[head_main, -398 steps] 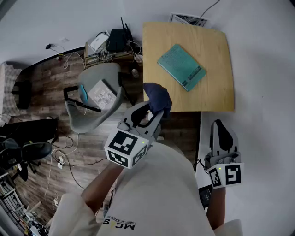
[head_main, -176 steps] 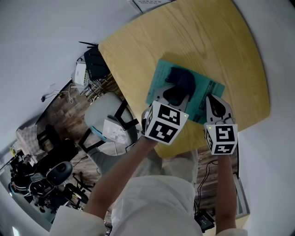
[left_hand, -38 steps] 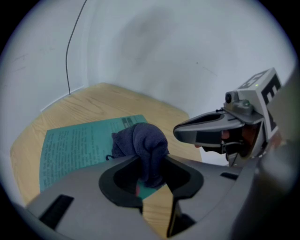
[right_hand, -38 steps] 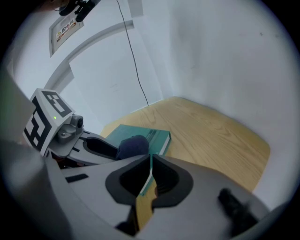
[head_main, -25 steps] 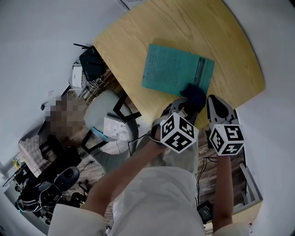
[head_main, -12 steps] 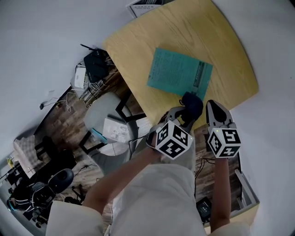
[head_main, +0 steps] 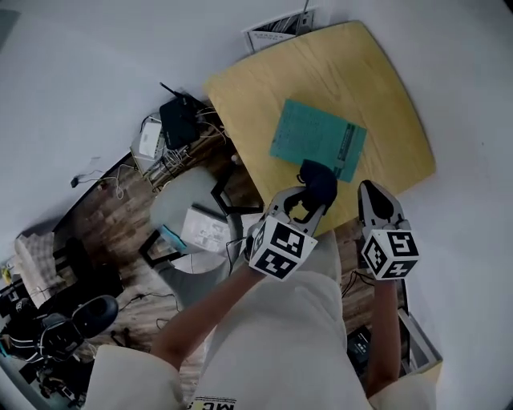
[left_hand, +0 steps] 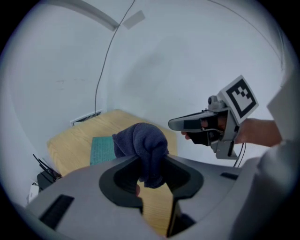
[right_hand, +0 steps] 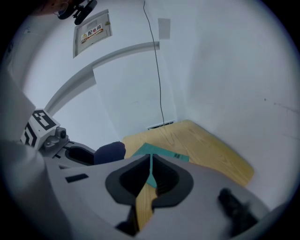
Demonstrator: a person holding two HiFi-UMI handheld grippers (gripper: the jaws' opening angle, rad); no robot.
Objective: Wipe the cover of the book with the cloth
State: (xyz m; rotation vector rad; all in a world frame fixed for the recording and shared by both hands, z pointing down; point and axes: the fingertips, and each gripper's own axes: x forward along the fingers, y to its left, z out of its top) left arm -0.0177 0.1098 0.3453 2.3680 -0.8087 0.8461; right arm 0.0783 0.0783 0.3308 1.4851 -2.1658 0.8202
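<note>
my left claw clamped on cloth, just short of book | my right claw closed, empty | I'd press cloth flat, sweep whole cover

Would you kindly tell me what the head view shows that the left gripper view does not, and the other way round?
Only the head view: the grey chair beside the table, and the left tool's marker cube. Only the left gripper view: a curved white strip on the wall, and how that tool's jaws pinch the cloth from both sides. Both: the cloth, the teal book lying on the table, and the right tool.
</note>
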